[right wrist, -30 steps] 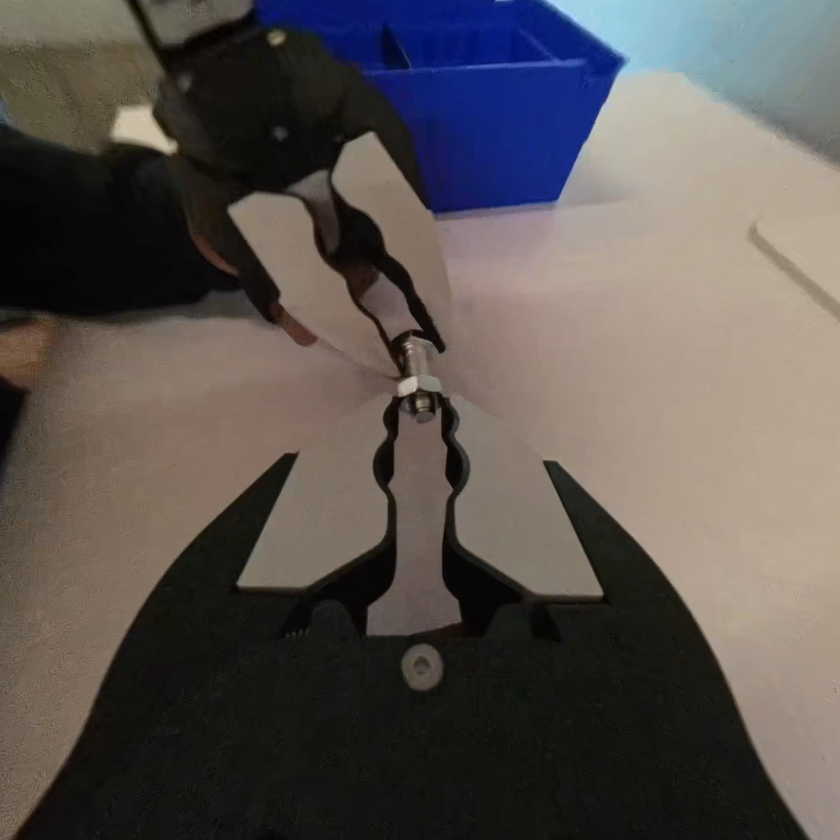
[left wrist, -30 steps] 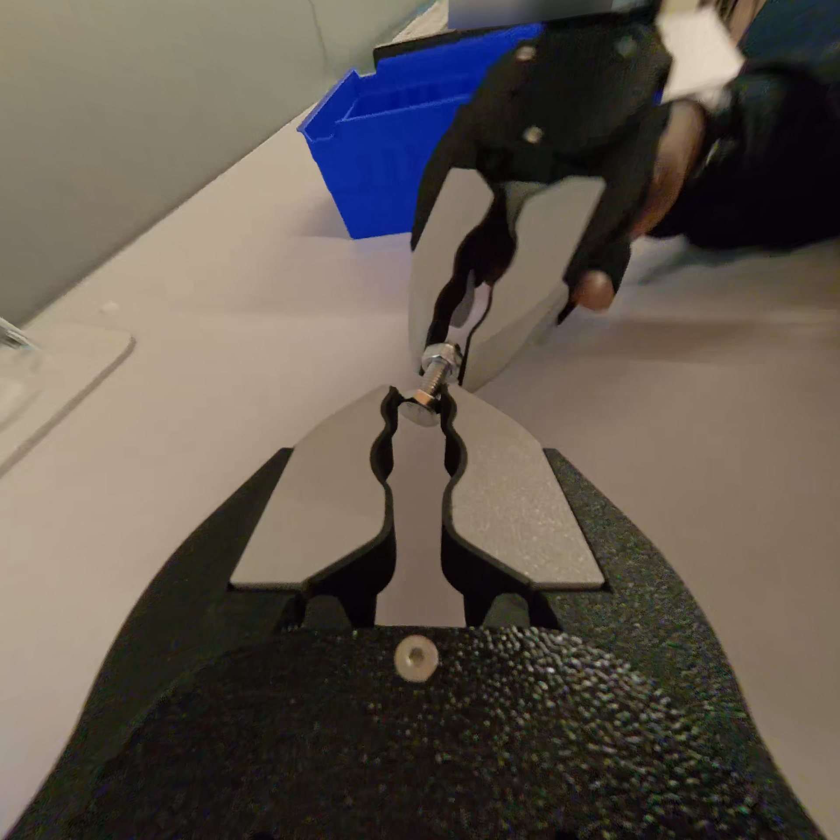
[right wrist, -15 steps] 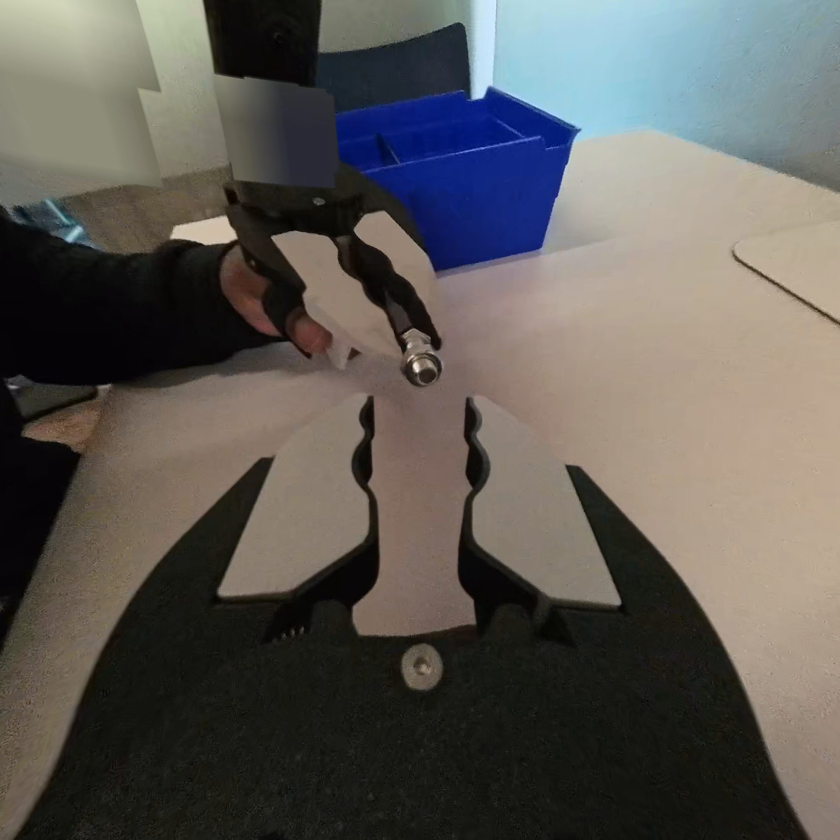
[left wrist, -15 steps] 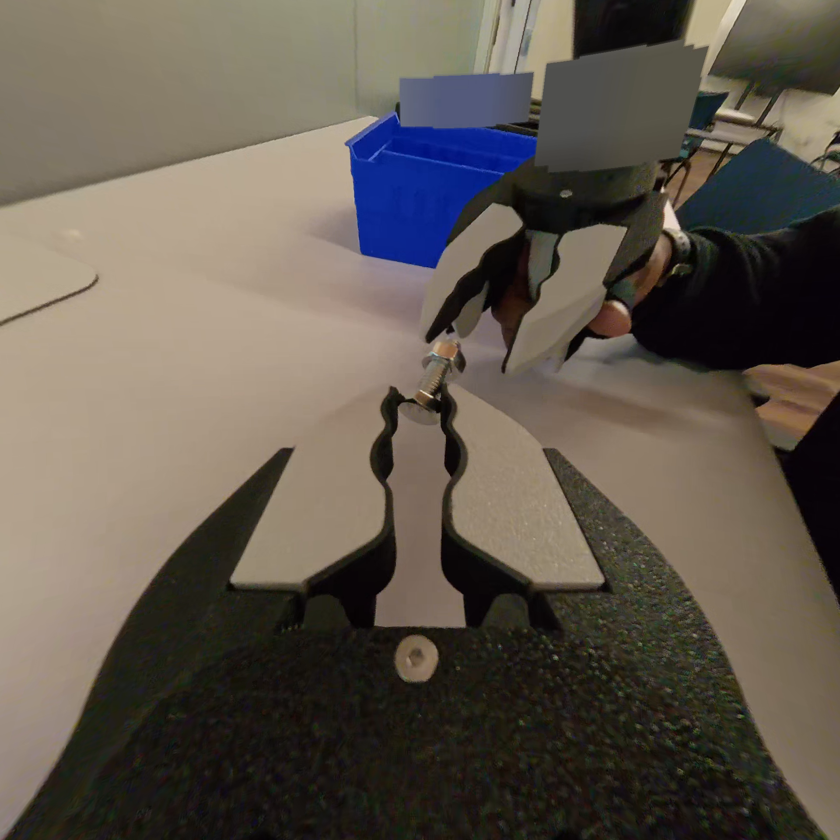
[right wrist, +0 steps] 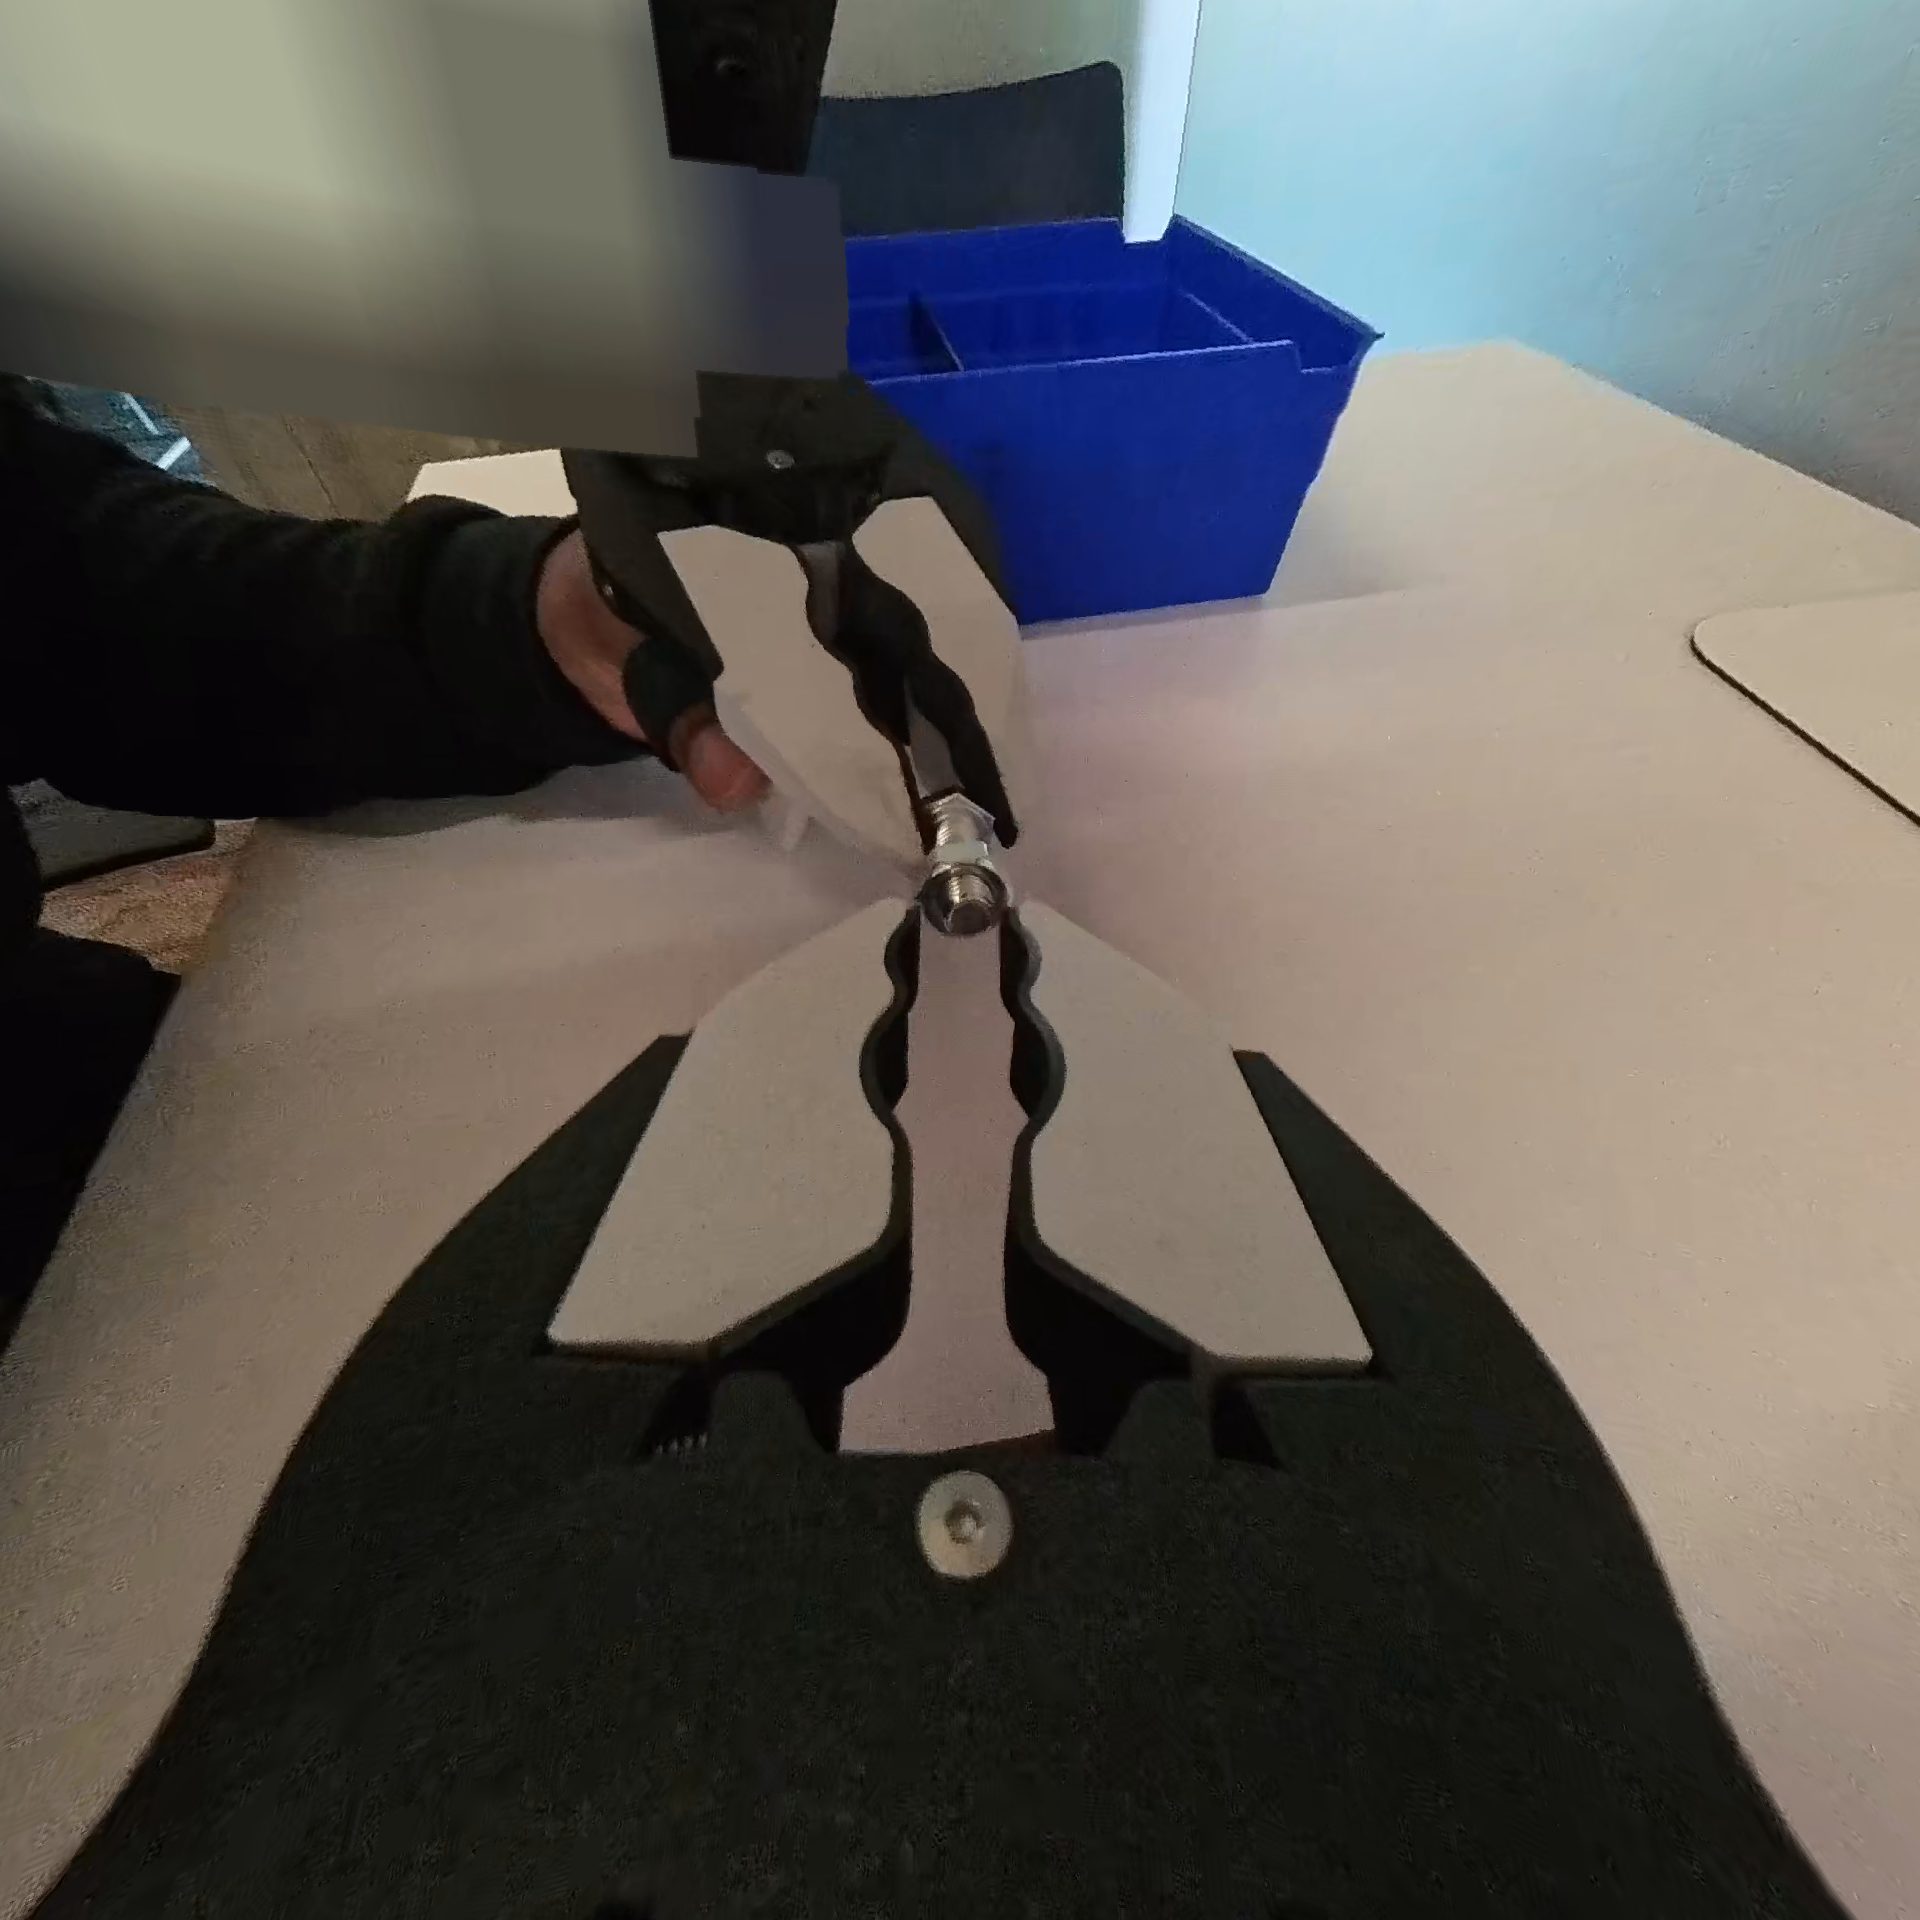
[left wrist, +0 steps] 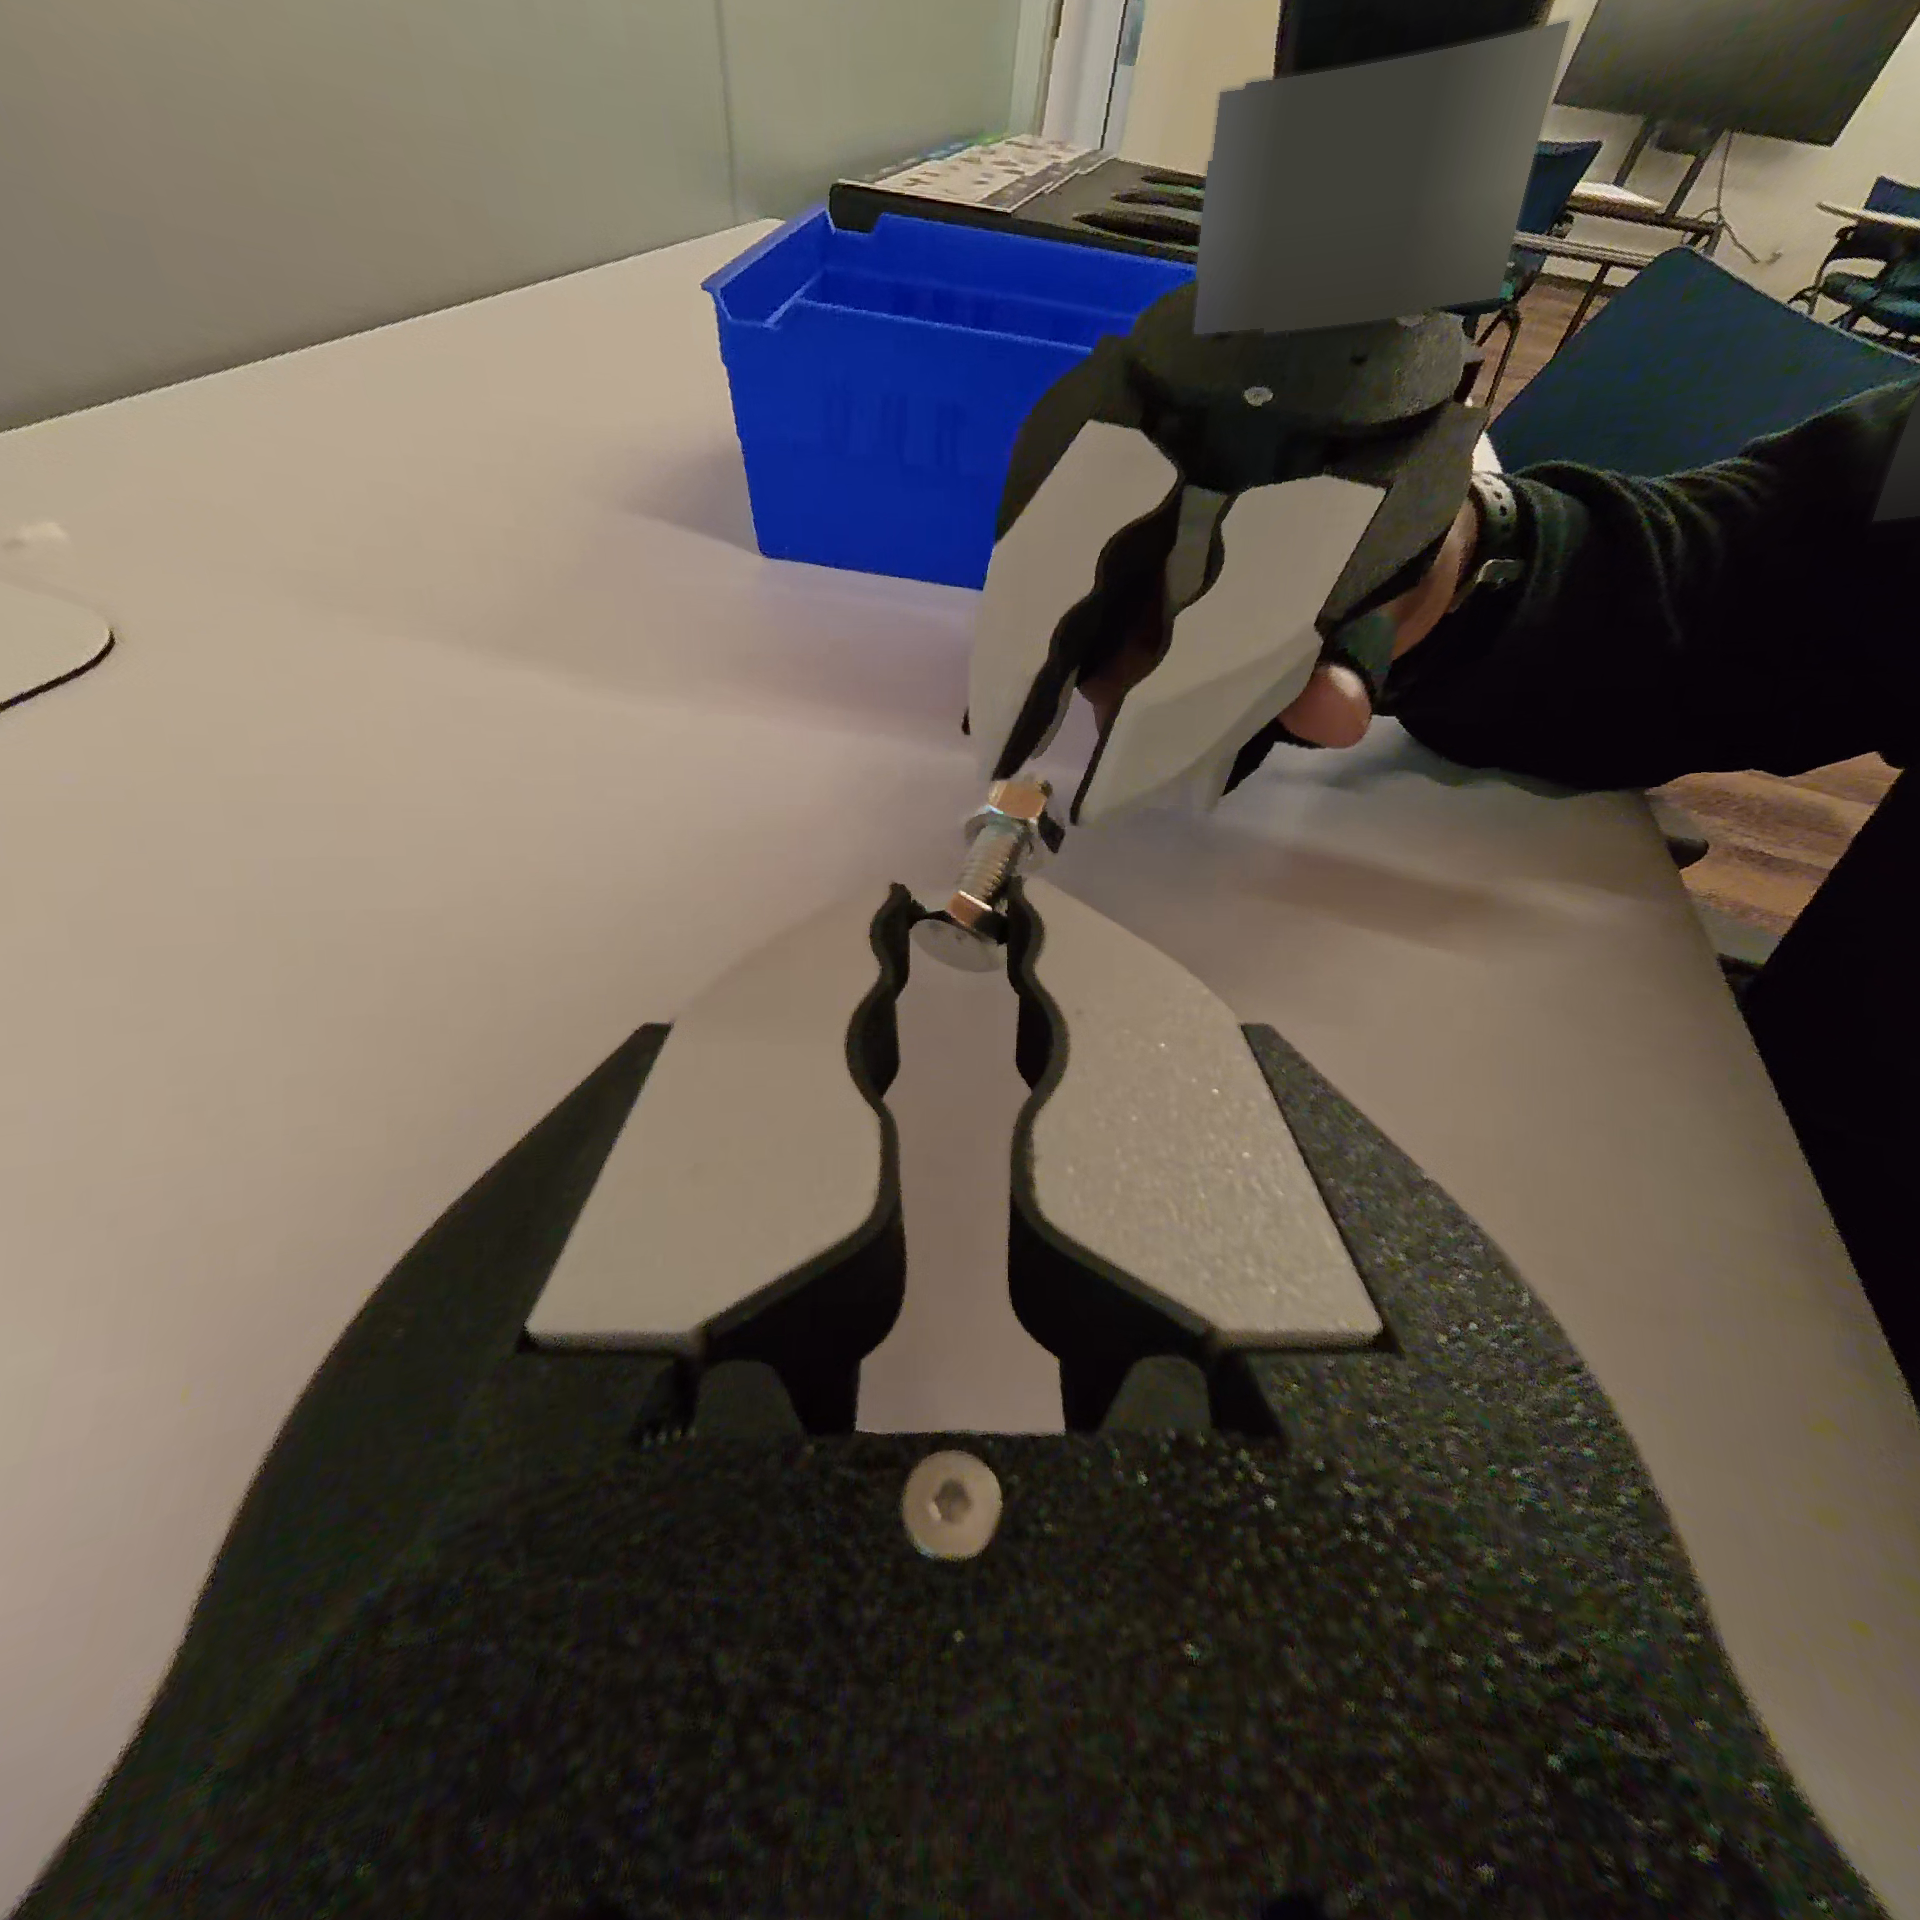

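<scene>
On the pale table, well back from both tools, stands a blue divided bin with a black tray behind it; a flat pad lies off to one side. Above the bare middle of the table the two grippers meet tip to tip. The left gripper is closed narrowly on the head of a silver bolt, its pads pressing both sides. The right gripper is closed just as narrowly on the hex nut threaded onto the far end of that bolt, above a washer. A dark-sleeved hand grips the right tool.
</scene>
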The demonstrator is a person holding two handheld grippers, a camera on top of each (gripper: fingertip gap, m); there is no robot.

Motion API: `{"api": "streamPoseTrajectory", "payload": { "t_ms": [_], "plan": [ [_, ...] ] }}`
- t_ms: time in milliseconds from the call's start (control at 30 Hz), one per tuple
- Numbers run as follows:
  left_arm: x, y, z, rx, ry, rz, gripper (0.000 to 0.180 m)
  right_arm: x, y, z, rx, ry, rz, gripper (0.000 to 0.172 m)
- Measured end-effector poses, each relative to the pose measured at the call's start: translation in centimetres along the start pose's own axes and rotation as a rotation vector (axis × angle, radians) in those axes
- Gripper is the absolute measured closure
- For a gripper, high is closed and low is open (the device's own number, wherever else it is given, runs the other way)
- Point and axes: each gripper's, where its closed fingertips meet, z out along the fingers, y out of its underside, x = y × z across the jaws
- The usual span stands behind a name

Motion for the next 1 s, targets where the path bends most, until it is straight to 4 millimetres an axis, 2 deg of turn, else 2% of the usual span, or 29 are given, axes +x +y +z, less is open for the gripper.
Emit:
{"api": "streamPoseTrajectory", "payload": {
  "t_ms": [600, 867, 933, 1000],
  "plan": [
    [0.5, 0.0, 0.2, 0.006, 0.033, 0.003, 0.163, -0.2, 0.0, 0.0, -0.009, -0.019, 0.001, 0.163],
    [-0.1, -2.3, -0.9, 0.156, 0.013, -0.016, 0.159, 0.6, -1.5, -1.0, 0.022, 0.077, -0.062, 0.163],
    [-0.3, -2.8, -1.3, 0.18, 0.004, -0.025, 0.159, 0.9, -2.7, -2.0, 0.048, 0.13, -0.089, 0.163],
    [-0.6, -2.7, -1.3, 0.169, -0.017, -0.01, 0.16, 1.3, -4.6, -4.0, 0.082, 0.215, -0.127, 0.163]
  ]
}}
